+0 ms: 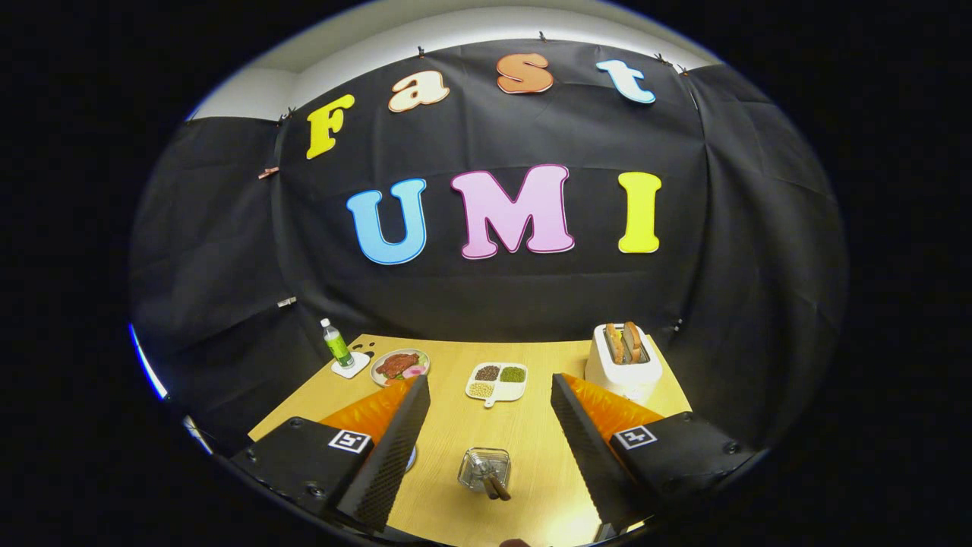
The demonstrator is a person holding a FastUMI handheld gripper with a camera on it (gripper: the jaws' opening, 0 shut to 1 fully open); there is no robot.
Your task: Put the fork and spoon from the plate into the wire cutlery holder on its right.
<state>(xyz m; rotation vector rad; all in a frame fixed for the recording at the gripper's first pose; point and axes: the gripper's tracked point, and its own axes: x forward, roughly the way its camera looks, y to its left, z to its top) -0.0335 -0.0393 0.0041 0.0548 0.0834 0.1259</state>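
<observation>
The tool (490, 429) is held released above the table (531, 486), its fingers spread wide with nothing between them. The wire cutlery holder (484, 469) is seen below, between the fingers, with two brown handles (495, 486) standing in it. A sectioned dish (497, 381) and a toaster (624, 361) lie beyond the fingers.

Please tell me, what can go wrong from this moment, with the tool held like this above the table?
The tool is open and holds nothing. The holder sits between its fingers with brown handles sticking up, so a low pass could hit them and probably tip it. The task plate is almost hidden behind one finger, so aiming there is uncertain. The toaster stands just beyond the other finger, and a wide swing might bump it.
</observation>
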